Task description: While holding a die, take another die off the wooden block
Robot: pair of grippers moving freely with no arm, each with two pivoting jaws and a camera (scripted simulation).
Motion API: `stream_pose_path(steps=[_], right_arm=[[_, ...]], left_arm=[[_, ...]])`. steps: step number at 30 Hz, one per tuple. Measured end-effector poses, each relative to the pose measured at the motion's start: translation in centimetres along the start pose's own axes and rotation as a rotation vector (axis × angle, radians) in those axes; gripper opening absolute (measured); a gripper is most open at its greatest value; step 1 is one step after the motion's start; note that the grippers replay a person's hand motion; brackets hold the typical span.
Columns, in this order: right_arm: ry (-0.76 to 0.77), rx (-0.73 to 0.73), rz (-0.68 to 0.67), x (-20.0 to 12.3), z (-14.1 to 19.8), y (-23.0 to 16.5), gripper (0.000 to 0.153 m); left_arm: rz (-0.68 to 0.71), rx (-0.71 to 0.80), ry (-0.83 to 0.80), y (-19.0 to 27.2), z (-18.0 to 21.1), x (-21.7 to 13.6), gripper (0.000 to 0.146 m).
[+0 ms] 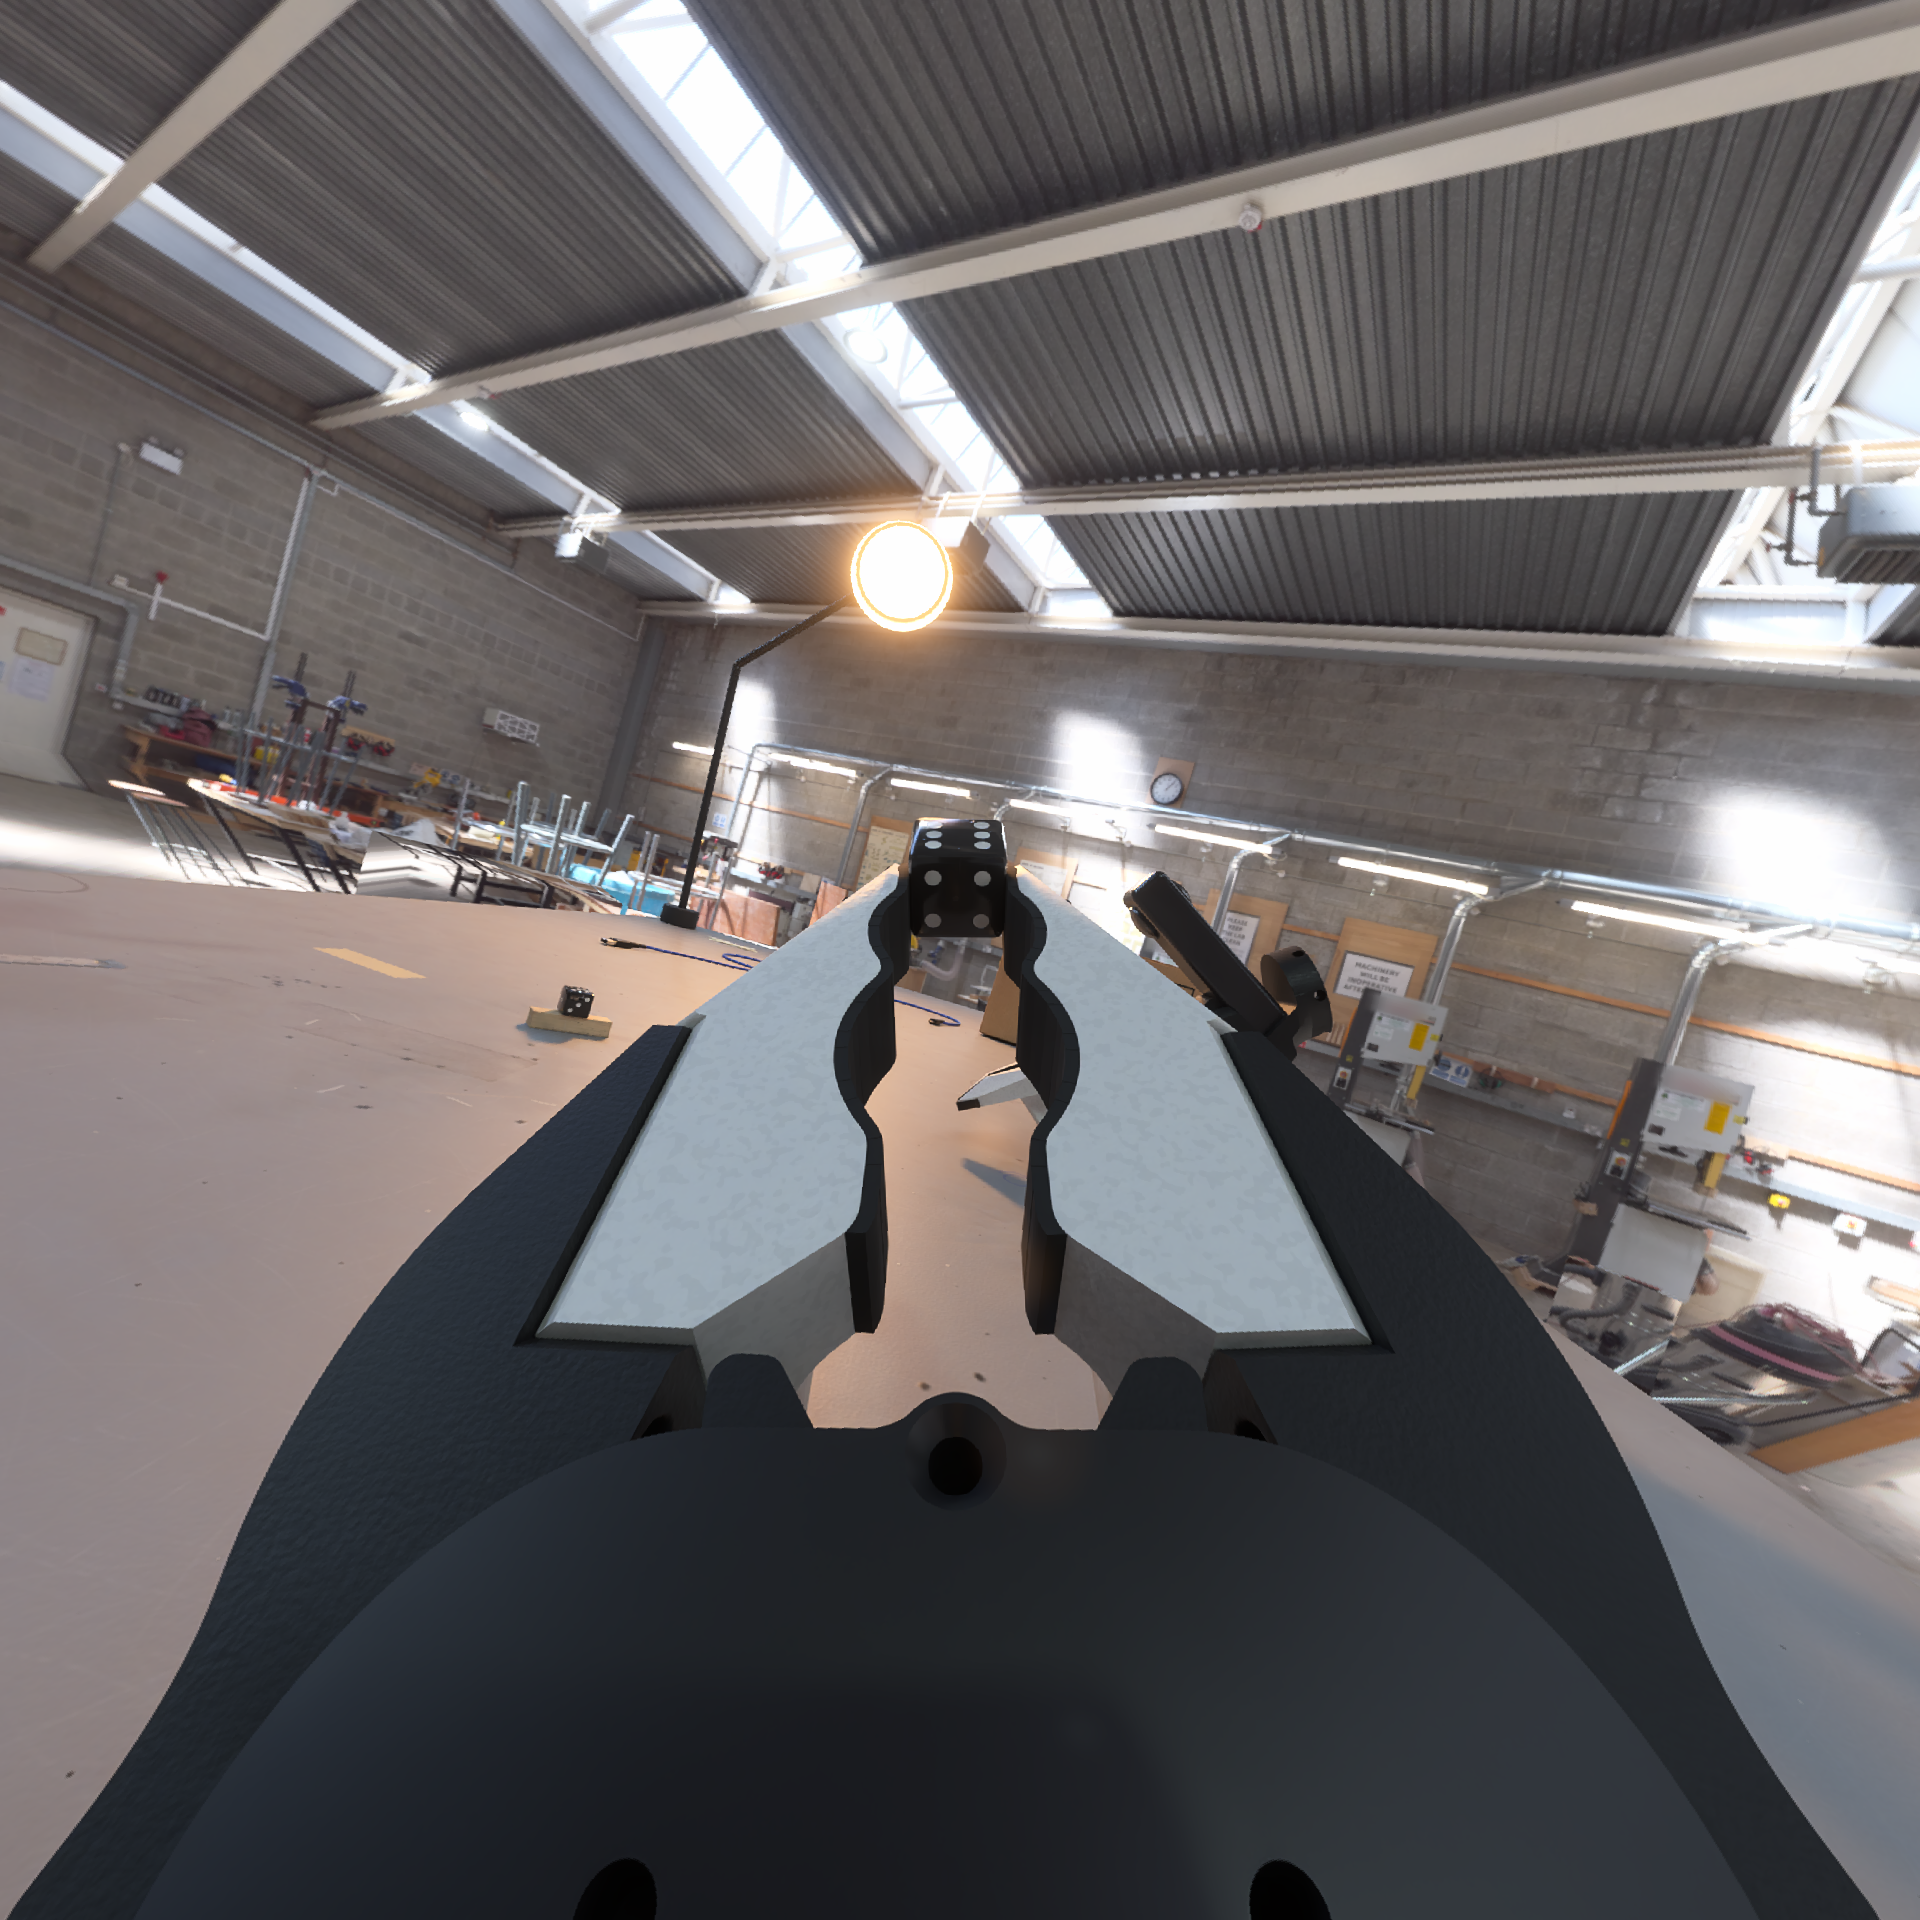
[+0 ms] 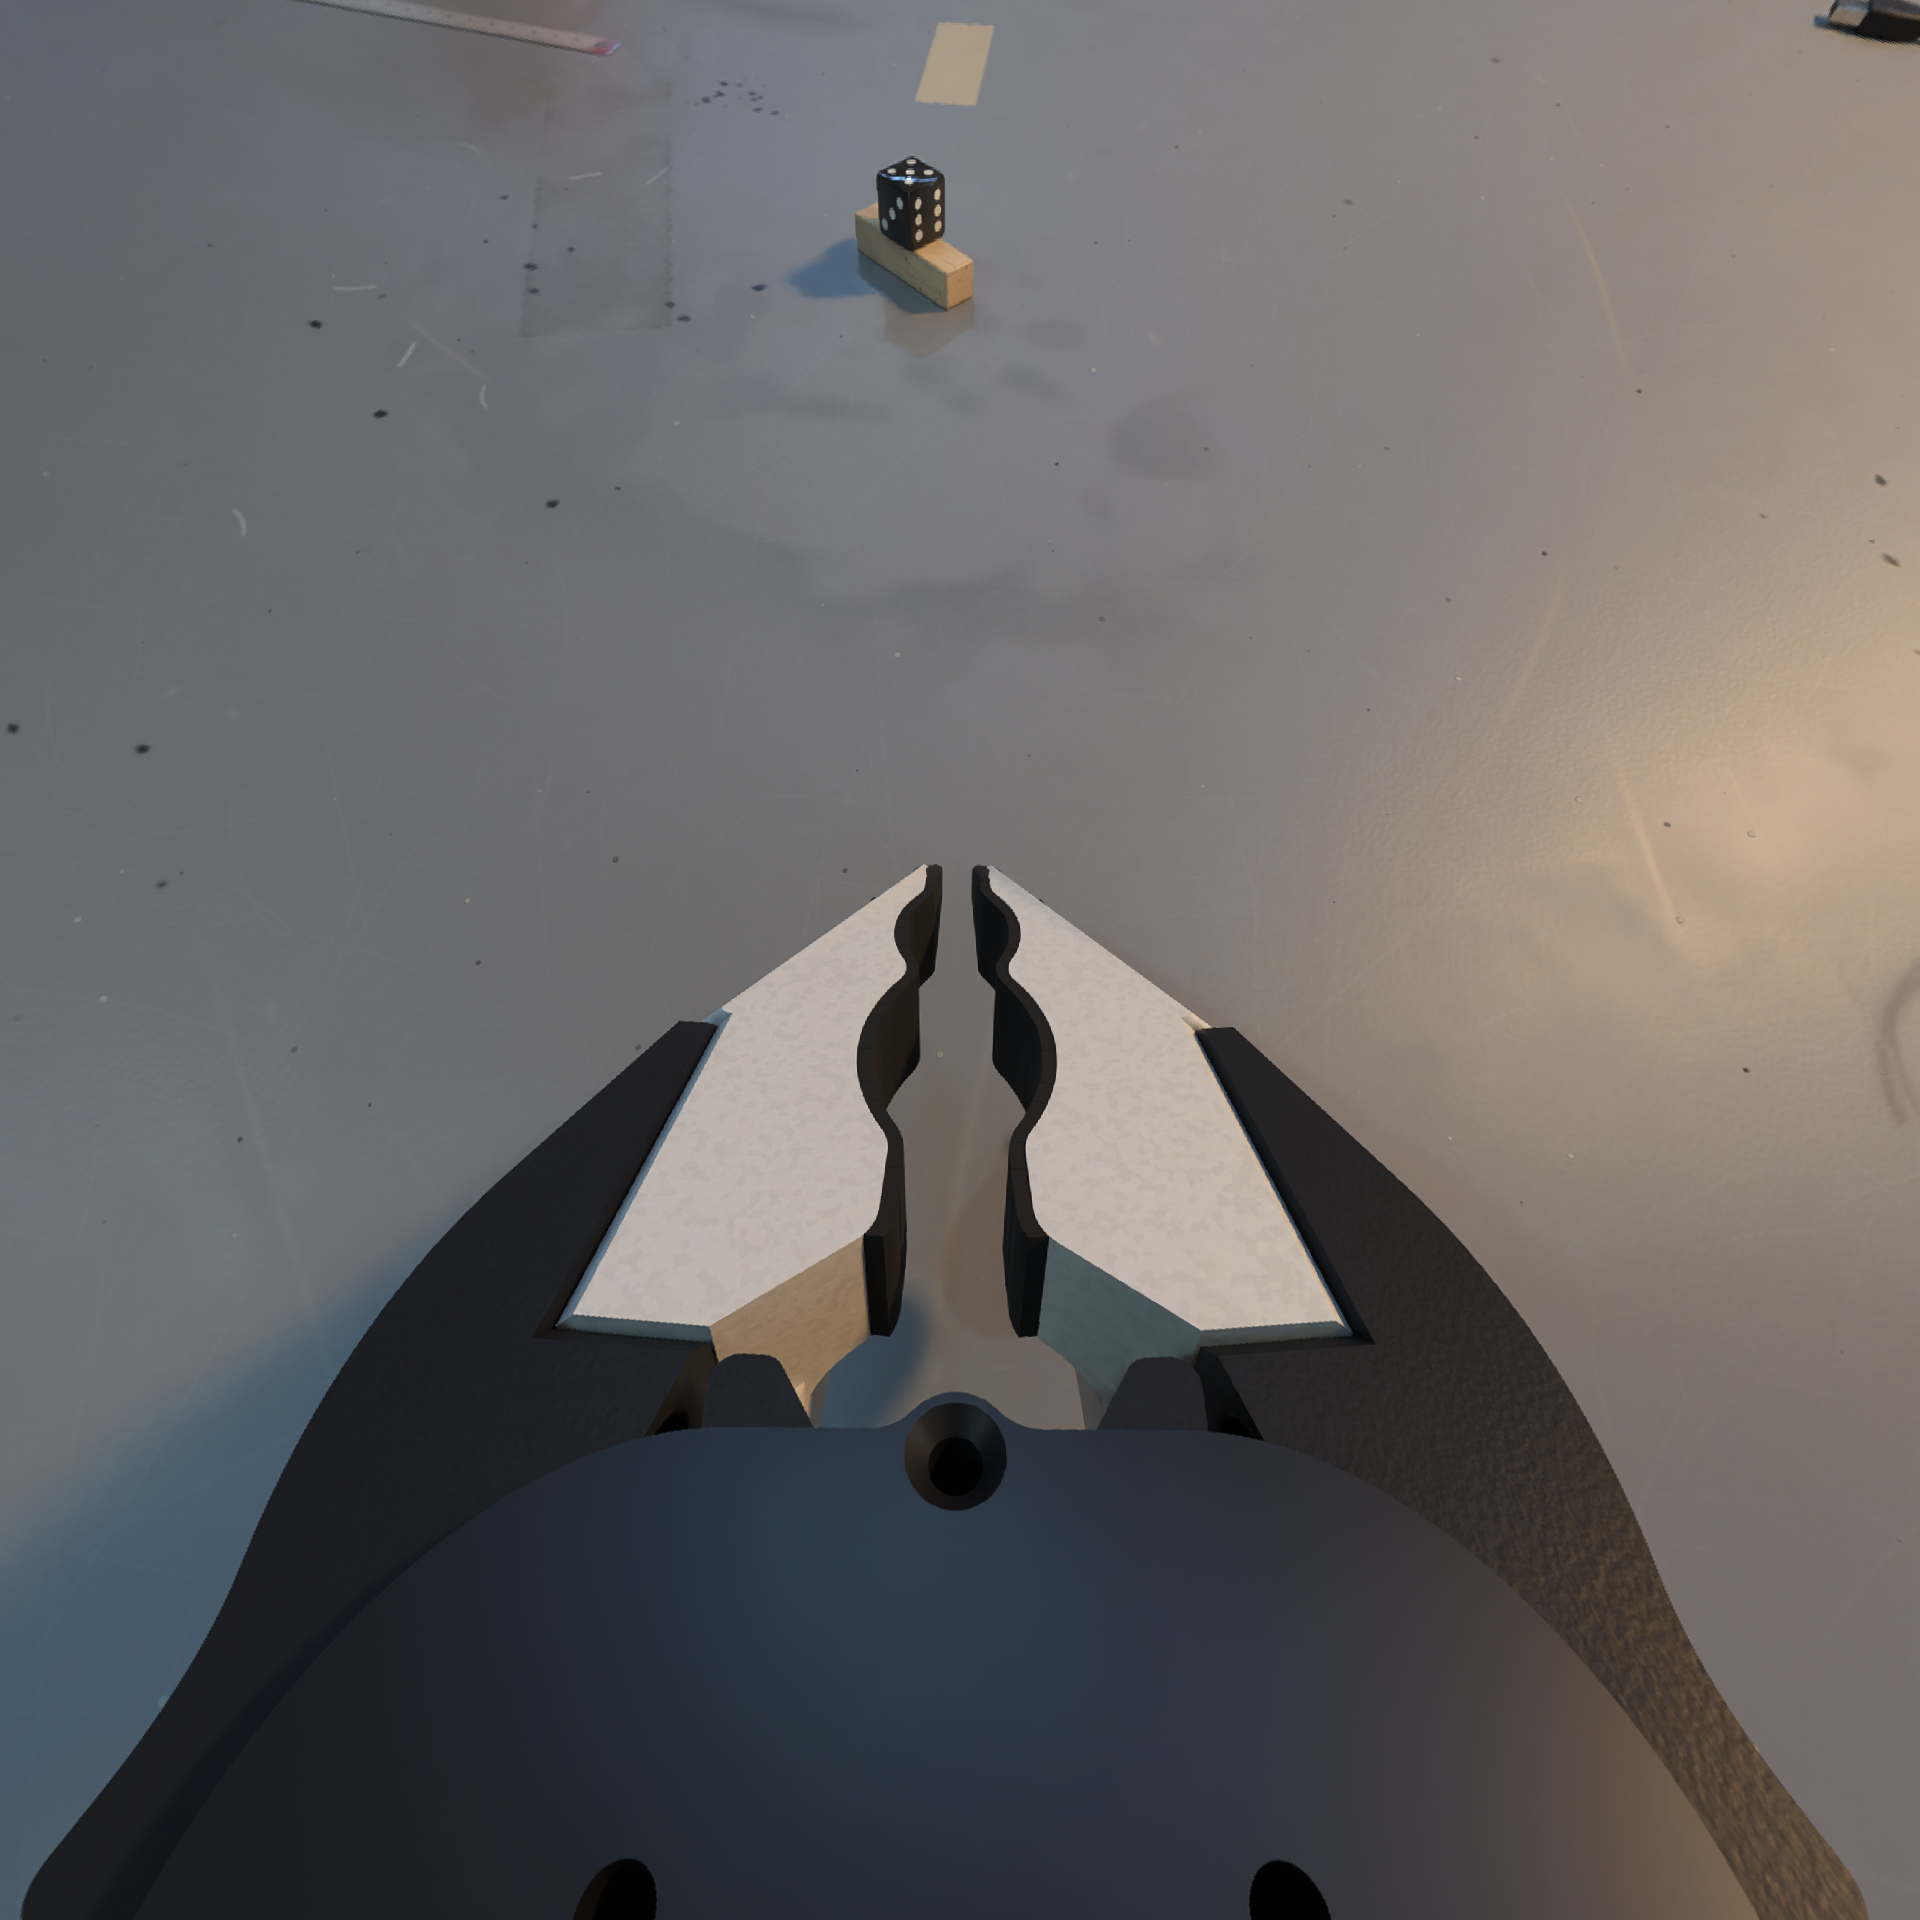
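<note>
My left gripper (image 1: pixel 957 902) is shut on a black die with white pips (image 1: pixel 957 876), held at the fingertips above the table. A second black die (image 1: pixel 576 1001) sits on a small wooden block (image 1: pixel 567 1023) to the left and farther away on the table. In the right wrist view the same die (image 2: pixel 911 202) stands on the wooden block (image 2: pixel 916 262) straight ahead and far off. My right gripper (image 2: pixel 957 873) is shut and empty, low over the table. The right gripper also shows in the left wrist view (image 1: pixel 1226 961), beyond my left fingers to the right.
A black desk lamp (image 1: pixel 717 769) with a lit head stands at the table's far edge. A blue cable (image 1: pixel 727 951) lies near it. A strip of yellow tape (image 2: pixel 954 62) and a metal ruler (image 2: pixel 488 23) lie beyond the block. A workshop surrounds the table.
</note>
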State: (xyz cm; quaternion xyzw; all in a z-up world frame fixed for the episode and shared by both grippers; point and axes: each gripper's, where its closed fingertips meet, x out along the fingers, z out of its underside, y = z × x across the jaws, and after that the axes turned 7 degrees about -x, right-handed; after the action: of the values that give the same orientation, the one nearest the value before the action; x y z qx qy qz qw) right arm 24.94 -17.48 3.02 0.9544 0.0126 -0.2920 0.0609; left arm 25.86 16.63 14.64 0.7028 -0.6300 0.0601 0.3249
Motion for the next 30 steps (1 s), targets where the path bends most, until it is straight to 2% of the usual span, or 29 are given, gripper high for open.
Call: stream_pose_path(steps=[18, 23, 28, 30], right_arm=[[0.040, -0.006, -0.033, -0.3, -0.4, -0.4, 0.009], [0.208, -0.061, -0.175, -1.1, -3.2, -2.4, 0.015], [0.218, -0.278, -0.158, 0.1, -6.7, -3.1, 0.032], [0.207, -0.316, -0.154, 1.5, -8.9, -3.1, 0.040]], left_arm=[[-0.002, -0.001, 0.005, -0.1, -0.1, 0.0, 0.016], [-0.013, -0.008, 0.022, -0.2, -0.3, -0.2, 0.016], [-0.013, -0.027, 0.022, -0.5, -0.4, -0.1, 0.016], [-0.012, -0.031, 0.017, -0.5, -0.3, -0.1, 0.016]])
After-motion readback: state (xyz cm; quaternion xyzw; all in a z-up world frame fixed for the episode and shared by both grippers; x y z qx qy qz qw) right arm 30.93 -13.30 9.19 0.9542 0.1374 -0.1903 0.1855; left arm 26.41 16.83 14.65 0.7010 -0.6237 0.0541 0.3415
